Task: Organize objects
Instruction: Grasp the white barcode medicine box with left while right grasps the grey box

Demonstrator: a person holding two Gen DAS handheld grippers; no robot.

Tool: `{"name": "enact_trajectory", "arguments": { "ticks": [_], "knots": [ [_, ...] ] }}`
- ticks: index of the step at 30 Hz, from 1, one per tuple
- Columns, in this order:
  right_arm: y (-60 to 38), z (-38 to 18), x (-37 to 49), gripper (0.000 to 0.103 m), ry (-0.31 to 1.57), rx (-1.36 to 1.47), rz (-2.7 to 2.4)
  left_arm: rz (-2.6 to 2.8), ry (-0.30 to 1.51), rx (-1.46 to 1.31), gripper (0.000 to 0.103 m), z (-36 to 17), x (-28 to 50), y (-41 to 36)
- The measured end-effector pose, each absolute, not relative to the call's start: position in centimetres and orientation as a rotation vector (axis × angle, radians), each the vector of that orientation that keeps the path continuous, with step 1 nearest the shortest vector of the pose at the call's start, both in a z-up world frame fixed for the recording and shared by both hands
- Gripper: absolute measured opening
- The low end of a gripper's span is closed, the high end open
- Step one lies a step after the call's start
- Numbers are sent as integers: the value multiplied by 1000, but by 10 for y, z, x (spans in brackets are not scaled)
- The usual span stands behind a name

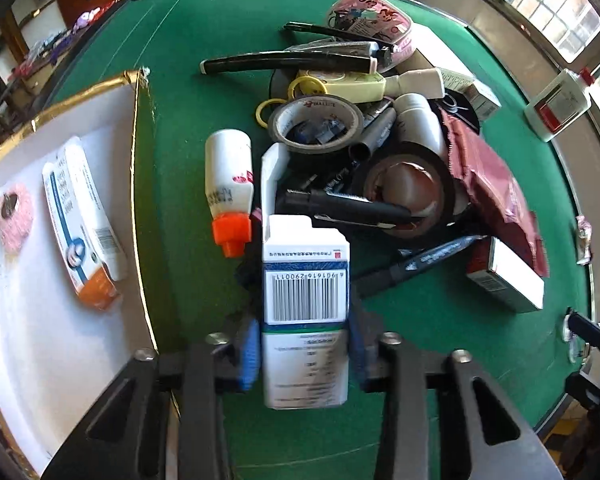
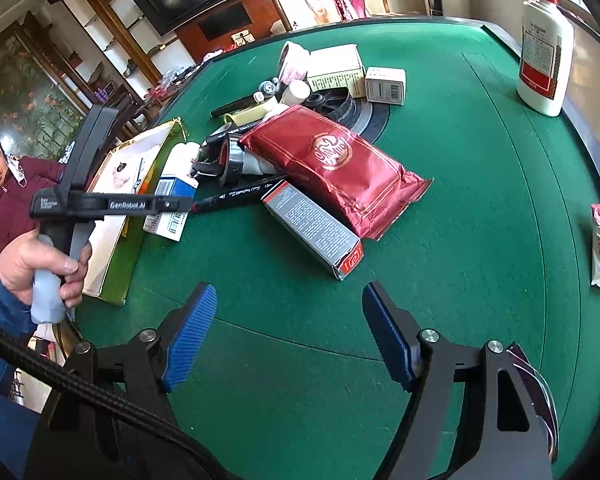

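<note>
Green felt table (image 1: 204, 80), shelves and dark screen behind — seated person only in right view. Left gripper (image 1: 304, 344) pinching barcoded box (image 1: 306, 292); right gripper (image 2: 288, 332) spread, empty.

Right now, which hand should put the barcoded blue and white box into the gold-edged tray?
Left. The left tool already has the blue and white box between its pads, beside the gold-edged tray. The right tool is open, empty and farther away.

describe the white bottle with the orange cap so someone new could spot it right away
Start at the green table and find the gold-edged tray on its left. Just right of that tray, at the near edge of the clutter pile, lies the small white bottle. Its bright orange cap, pointing toward the camera, sets it apart from the plain white bottles nearby.
</note>
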State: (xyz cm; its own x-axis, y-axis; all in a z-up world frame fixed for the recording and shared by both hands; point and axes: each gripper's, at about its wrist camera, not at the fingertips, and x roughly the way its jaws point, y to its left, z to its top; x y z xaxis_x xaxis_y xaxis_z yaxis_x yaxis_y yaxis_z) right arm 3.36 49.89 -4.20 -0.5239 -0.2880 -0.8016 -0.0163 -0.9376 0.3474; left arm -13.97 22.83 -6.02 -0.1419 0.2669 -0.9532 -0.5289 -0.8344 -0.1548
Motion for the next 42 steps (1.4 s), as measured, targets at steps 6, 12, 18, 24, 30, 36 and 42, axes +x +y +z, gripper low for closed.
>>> {"name": "enact_trajectory", "arguments": {
  "ticks": [6, 12, 18, 24, 30, 36, 42],
  "knots": [
    [492, -39, 27, 76, -417, 1405, -2526, 1979, 263, -1624, 29, -61, -91, 196],
    [477, -47, 0, 72, -310, 1444, -2443, 1986, 363, -1576, 30, -61, -48, 185],
    [464, -57, -46, 61, -128, 1521, -2390, 1999, 370, -1566, 30, -60, -47, 182],
    [466, -70, -74, 61, -23, 1597, -2375, 2024, 400, -1539, 30, -60, -38, 178],
    [457, -88, -83, 56, 131, 1666, -2366, 2045, 442, -1521, 31, -59, -35, 179],
    [469, -81, -71, 24, 24, 1677, -2445, 2033, 453, -1508, 51, -65, -33, 202],
    [475, -67, -47, 25, -265, 1622, -2449, 2040, 539, -1459, 66, -70, -25, 216]
  ]
}}
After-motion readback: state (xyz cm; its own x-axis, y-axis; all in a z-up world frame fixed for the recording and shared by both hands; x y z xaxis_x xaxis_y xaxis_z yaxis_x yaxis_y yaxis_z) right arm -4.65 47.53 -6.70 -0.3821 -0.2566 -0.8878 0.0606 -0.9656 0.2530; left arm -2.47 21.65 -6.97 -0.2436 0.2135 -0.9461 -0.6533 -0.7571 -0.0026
